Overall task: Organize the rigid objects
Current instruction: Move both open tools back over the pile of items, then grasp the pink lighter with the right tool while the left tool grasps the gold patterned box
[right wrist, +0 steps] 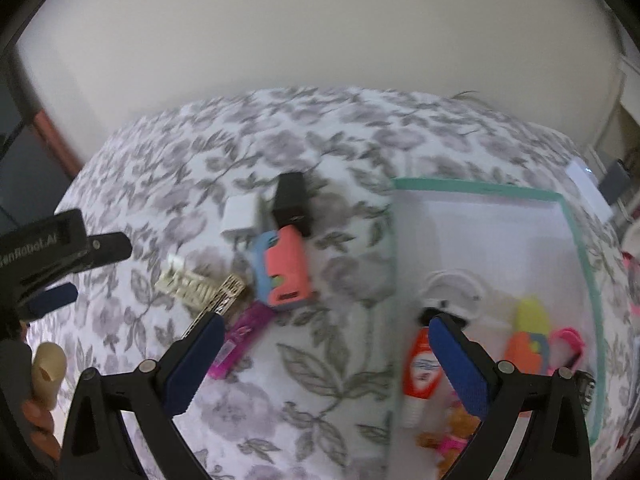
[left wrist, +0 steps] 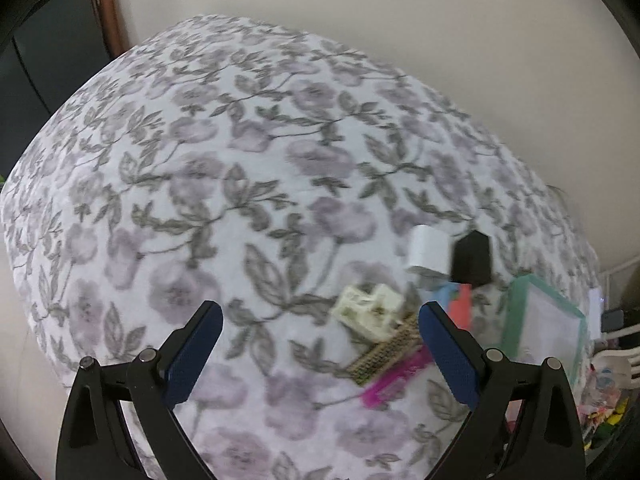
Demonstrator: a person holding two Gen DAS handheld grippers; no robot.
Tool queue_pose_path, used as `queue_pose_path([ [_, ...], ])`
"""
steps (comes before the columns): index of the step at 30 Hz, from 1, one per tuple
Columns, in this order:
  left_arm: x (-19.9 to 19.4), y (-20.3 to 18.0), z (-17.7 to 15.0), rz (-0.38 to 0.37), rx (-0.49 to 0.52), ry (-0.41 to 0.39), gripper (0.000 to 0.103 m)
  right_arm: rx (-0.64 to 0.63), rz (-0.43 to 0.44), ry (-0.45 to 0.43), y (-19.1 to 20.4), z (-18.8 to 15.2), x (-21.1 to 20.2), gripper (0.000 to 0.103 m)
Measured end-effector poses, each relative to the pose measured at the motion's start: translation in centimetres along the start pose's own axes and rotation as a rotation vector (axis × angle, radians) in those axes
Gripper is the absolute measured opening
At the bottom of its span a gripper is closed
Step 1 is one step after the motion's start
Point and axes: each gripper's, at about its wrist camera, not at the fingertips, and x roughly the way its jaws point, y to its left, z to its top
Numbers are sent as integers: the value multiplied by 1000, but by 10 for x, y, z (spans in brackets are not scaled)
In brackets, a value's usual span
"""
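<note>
Right wrist view showed the floral bed (right wrist: 320,380), then the green-edged tray (right wrist: 576,240) at right already holding a tube and toys. Left of it lay a loose cluster: coral case (right wrist: 288,276), black block (right wrist: 292,200), white adapter (right wrist: 240,216). Both right claw (right wrist: 320,364) and left claw (left wrist: 320,348) stood released, empty. Best approach: straddle the case squarely before closing.
</note>
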Motion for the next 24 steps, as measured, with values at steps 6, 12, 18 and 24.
queue_pose_path([
  [6,22,10,1,32,-5,74,98,-10,9,84,20,-7,32,103],
  [12,46,14,-2,49,-2,148,98,-1,-13,147,29,-12,59,102],
  [18,45,13,-2,39,11,158,98,-7,-33,173,39,-15,77,101],
  [24,50,9,0,26,19,165,98,-71,-81,177,49,-22,82,98],
])
